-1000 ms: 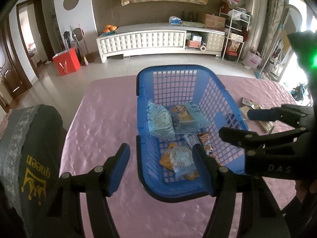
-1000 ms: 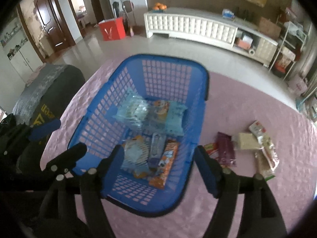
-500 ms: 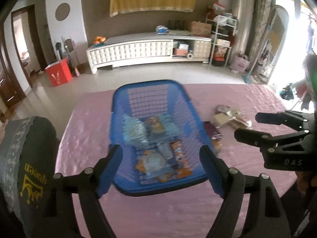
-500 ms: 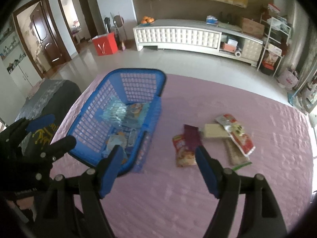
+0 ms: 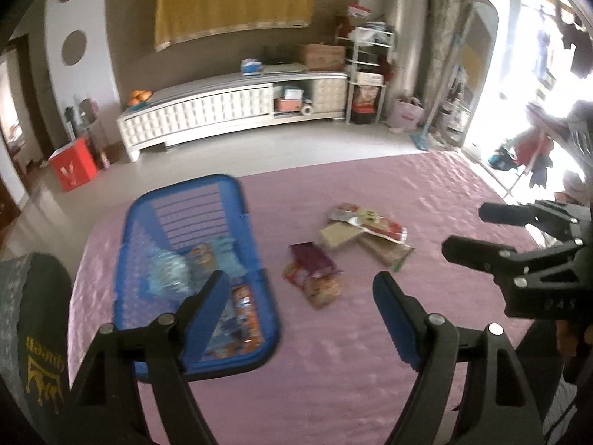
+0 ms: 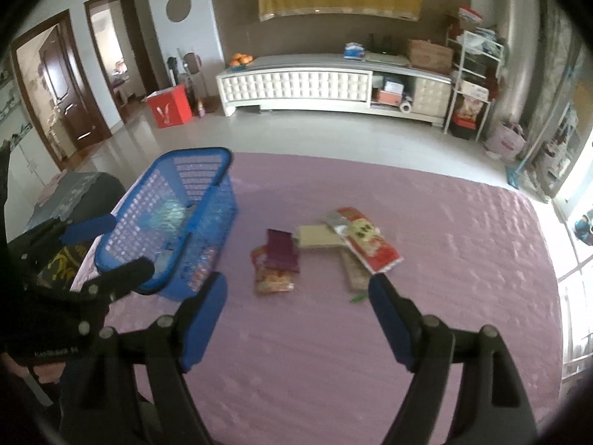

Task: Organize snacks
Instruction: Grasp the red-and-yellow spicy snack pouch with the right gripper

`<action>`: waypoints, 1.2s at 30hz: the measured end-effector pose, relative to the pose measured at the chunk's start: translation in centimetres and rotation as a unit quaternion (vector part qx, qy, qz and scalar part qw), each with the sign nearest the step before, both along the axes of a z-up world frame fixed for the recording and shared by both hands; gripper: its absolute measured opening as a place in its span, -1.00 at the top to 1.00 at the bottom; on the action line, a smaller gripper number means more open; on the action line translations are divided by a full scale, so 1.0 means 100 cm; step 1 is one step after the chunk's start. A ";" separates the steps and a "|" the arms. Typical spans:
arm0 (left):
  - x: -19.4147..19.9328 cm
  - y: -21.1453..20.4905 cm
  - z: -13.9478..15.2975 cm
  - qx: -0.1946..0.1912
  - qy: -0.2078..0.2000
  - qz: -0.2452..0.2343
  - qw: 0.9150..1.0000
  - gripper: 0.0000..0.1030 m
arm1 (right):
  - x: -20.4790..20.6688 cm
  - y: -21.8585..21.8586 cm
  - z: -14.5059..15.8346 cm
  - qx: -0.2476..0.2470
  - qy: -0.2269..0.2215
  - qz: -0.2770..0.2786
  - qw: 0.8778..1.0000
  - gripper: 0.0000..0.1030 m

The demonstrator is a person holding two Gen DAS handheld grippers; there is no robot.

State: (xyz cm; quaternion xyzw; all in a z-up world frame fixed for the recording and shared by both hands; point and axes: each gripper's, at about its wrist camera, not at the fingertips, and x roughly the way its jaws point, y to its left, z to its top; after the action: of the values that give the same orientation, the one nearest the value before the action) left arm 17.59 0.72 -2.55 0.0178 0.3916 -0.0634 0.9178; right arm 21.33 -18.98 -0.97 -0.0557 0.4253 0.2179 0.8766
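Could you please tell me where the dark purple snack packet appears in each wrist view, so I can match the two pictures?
Left wrist view: the dark purple snack packet lies just right of centre, on the pink tablecloth.
Right wrist view: the same packet lies just left of centre.
Shared landmark: the blue basket stands to its left in both views.

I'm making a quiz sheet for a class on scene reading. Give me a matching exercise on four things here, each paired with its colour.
Things:
1. basket
2. top packet of the left pair
3. tablecloth
4. box on the floor

Colours:
a. pink
b. red
c. blue
d. dark purple

Pairs: 1-c, 2-d, 3-a, 4-b
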 end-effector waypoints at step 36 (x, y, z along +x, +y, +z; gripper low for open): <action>0.130 -0.091 -0.109 0.030 0.095 -0.018 0.995 -0.61 | 0.141 -0.050 -0.118 -0.058 0.100 0.117 0.986 -0.60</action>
State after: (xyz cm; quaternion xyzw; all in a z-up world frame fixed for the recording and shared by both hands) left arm 30.57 -8.34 -13.48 0.0463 0.4787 -0.0695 0.8740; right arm 35.45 -23.94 -12.80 -0.1338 0.5130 0.2983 0.7937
